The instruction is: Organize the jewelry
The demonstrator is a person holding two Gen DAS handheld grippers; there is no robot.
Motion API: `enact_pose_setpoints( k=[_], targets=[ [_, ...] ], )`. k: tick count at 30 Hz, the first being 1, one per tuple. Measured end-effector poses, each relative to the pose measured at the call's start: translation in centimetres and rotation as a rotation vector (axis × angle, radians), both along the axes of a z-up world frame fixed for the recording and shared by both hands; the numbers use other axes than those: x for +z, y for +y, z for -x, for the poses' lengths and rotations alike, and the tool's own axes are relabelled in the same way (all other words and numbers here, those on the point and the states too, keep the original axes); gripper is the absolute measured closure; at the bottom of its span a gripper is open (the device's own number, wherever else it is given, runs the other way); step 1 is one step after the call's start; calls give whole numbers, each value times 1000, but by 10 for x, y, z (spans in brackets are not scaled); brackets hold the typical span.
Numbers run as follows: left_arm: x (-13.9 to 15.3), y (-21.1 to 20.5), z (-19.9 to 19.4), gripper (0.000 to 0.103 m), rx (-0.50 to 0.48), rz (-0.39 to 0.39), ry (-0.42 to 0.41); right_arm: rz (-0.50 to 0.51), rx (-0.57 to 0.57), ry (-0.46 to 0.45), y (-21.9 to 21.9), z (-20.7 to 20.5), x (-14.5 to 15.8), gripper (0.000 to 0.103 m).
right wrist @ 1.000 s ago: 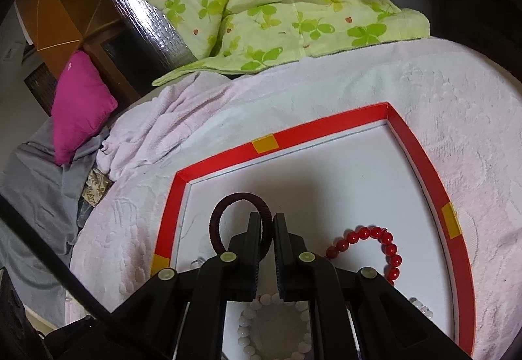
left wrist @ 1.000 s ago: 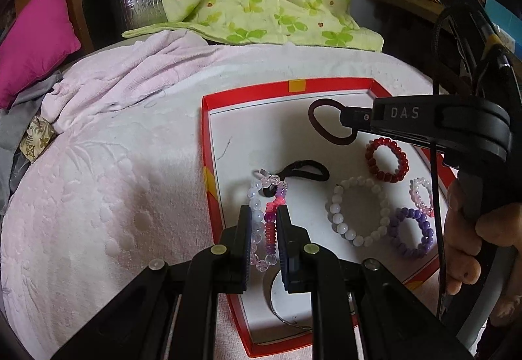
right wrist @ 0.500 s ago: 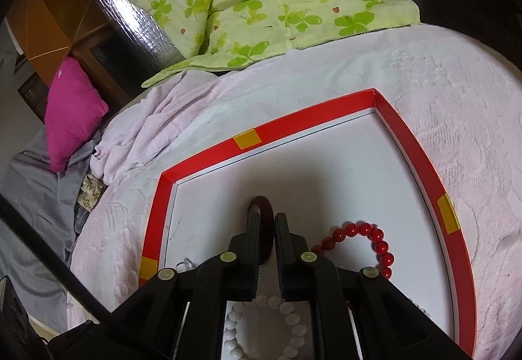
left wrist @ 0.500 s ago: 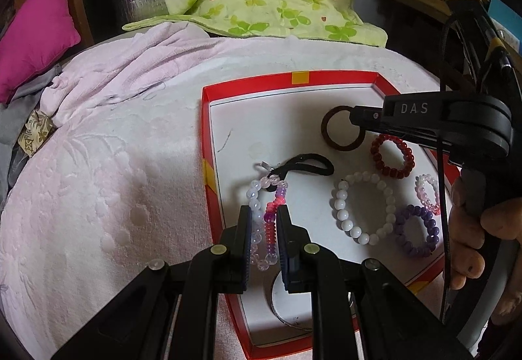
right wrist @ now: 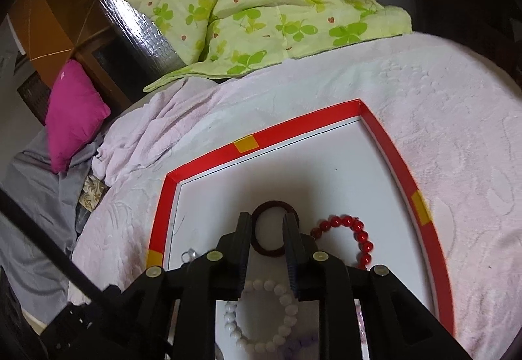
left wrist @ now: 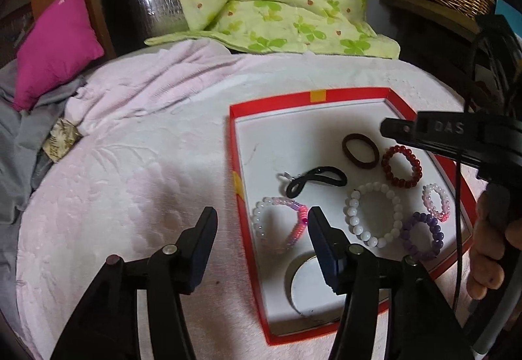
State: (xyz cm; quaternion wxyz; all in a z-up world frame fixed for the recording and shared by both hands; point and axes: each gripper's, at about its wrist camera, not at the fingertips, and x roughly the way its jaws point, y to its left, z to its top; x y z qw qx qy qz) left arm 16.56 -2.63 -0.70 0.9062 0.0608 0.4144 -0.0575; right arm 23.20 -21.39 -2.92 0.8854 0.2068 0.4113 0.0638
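Left wrist view: left gripper (left wrist: 261, 223) jaws wide apart, nothing between the pads; pink-and-white bead bracelet (left wrist: 281, 224) lies flat in the red-rimmed tray (left wrist: 232, 144), in the gap but nearer the right finger, pink section just beside its tip. A second ago these jaws were clamped on that bracelet; now it's released and spread into a loop on the tray floor. Right gripper (left wrist: 390, 128) sits far right over the tray; from this side I cannot tell its jaw gap. Tray floor is smooth white card, rim glossy red with yellow patches. Brown hair tie (left wrist: 360, 151) is a soft fabric ring, black hair tie (left wrist: 316, 180) a pinched loop, red bead bracelet (left wrist: 401, 166), white bead bracelet (left wrist: 373, 213), purple bead bracelet (left wrist: 422, 236) and small pink bead bracelet (left wrist: 436, 201) are round glossy beads. Tray rests on a plush embossed pink blanket (left wrist: 130, 164). Right wrist view: right gripper (right wrist: 267, 221) jaws parted, empty; brown hair tie (right wrist: 273, 206) lies flat on the tray (right wrist: 401, 170) right under the tips, far arc showing past them. Earlier it was pinched in these jaws, held edge-on; now dropped. Red bead bracelet (right wrist: 354, 237) just right, white bead bracelet (right wrist: 264, 314) nearer the camera.
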Motion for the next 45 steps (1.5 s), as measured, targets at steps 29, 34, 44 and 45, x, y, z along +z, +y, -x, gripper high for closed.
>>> enact_pose_setpoints(
  k=[29, 34, 44, 45],
  targets=[
    [73, 42, 141, 20, 130, 11, -222, 330, -70, -249, 6, 219, 65, 46],
    [66, 49, 144, 19, 157, 4, -224, 337, -54, -286, 11, 233, 65, 38],
    [49, 51, 133, 19, 165, -31, -197, 354, 16, -245, 33, 212, 49, 38],
    [48, 50, 132, 19, 162, -36, -195, 356, 18, -242, 34, 211, 48, 38]
  ],
)
